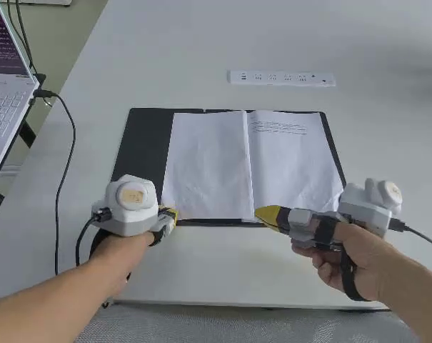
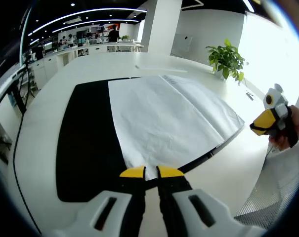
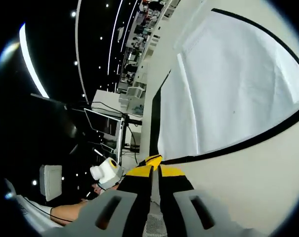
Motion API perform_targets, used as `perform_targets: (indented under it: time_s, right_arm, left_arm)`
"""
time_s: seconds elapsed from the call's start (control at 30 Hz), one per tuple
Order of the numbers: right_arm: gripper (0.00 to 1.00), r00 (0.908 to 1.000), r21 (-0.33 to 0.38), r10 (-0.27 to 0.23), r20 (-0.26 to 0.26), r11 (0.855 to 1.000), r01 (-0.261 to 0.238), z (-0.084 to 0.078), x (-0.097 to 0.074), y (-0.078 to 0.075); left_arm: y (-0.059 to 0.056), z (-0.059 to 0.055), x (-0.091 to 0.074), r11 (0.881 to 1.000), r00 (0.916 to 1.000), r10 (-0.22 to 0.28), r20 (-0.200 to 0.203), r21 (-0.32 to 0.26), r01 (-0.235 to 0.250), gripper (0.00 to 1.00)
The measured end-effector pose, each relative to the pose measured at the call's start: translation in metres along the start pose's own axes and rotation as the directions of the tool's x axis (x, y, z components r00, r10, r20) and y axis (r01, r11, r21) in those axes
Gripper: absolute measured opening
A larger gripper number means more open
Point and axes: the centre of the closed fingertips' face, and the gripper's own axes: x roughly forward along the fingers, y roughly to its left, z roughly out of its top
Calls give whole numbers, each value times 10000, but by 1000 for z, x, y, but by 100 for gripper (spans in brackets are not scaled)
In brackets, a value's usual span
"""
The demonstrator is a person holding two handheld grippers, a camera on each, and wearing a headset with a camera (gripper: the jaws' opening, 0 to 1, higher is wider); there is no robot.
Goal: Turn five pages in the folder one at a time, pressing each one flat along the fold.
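Observation:
A black folder lies open on the white table, with a blank white left page and a right page that has a few printed lines at its top. Both pages lie flat on either side of the fold. My left gripper is at the folder's near edge by the left page's lower corner; in the left gripper view its yellow tips sit together over that edge, holding nothing. My right gripper is shut and empty, pointing left at the near end of the fold.
A white power strip lies beyond the folder. A laptop sits at the far left with a black cable running down the table. A potted plant stands farther off. The table's near edge is close below my hands.

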Motion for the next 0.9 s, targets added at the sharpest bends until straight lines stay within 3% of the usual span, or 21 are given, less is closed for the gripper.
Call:
perform_targets:
  time_s: [0.1, 0.2, 0.27, 0.37, 0.4, 0.47, 0.67, 0.73, 0.9]
  right_arm:
    - [16, 9985, -722, -192, 521, 9971, 230, 8, -23, 12]
    - [22, 9924, -1645, -726, 997, 9824, 884, 11, -47, 23]
    - [28, 9843, -2157, -1001, 1453, 9677, 1303, 15, -62, 28]
    - [36, 9703, -2475, -1391, 1980, 9507, 1868, 19, -84, 32]
    - [37, 9618, -2752, -1493, 2296, 9379, 2113, 22, -93, 34]
    - [40, 9484, -3113, -1975, 2478, 9108, 2711, 23, -107, 32]
    - [46, 9324, -3393, -2107, 2937, 8889, 3077, 27, -130, 42]
    - [46, 9221, -3609, -2271, 3134, 8697, 3368, 29, -138, 42]
    - [52, 9021, -3992, -2632, 3420, 8284, 3930, 33, -151, 40]
  left_arm:
    - [-8, 5, -18, 9991, 9994, -340, -22, -272, 339, 20]
    - [-20, 21, -40, 9975, 9964, -693, 484, 144, 686, 23]
    - [-26, 25, -56, 9966, 9960, -795, 412, 251, 785, 30]
    - [-34, 37, -84, 9952, 9923, -943, 809, 339, 918, 40]
    - [-35, 39, -90, 9947, 9919, -941, 857, 498, 901, 42]
    - [-29, 40, -99, 9940, 9943, -725, 778, 879, 656, 46]
    - [-24, 38, -137, 9946, 9986, -375, 370, 983, 337, 59]
    - [-23, 37, -148, 9954, 9989, -324, 332, 913, 293, 62]
    - [-22, 44, -172, 9954, 9972, -317, 671, 925, 254, 65]
